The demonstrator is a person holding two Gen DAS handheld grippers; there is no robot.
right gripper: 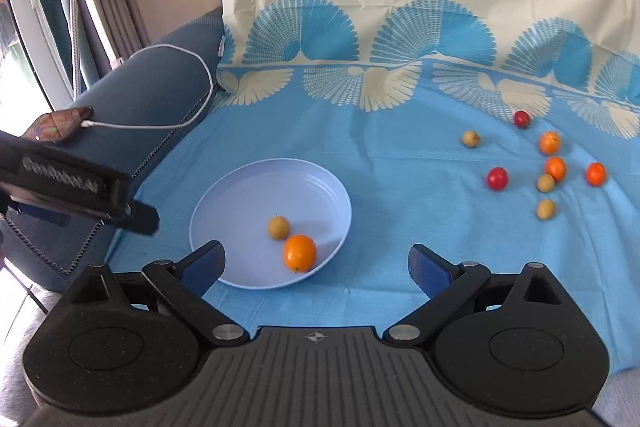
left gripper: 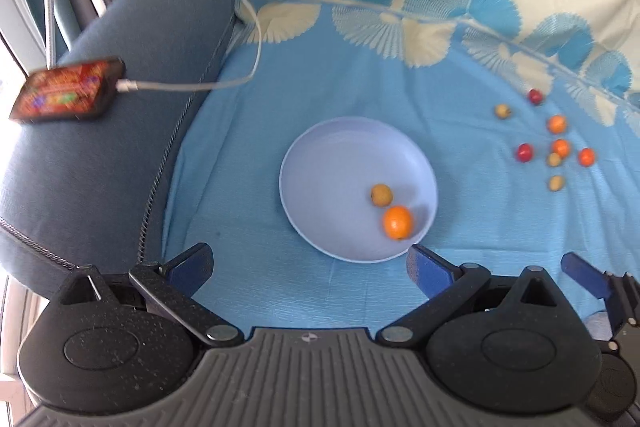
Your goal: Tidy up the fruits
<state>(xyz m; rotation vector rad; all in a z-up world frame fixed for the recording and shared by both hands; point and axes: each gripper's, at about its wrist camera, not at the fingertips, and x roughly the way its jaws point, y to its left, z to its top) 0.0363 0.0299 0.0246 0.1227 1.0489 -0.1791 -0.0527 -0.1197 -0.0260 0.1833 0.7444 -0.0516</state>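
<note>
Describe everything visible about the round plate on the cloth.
The plate is round, shallow and pale lavender-blue, smooth like plastic, with a low raised rim and faint concentric rings inside. It sits flat and upright on the blue patterned cloth. Inside, toward the near right side, lie a small tan fruit and a larger orange fruit, close together, possibly touching. The rest of its surface is bare. Neither gripper touches it.
</note>
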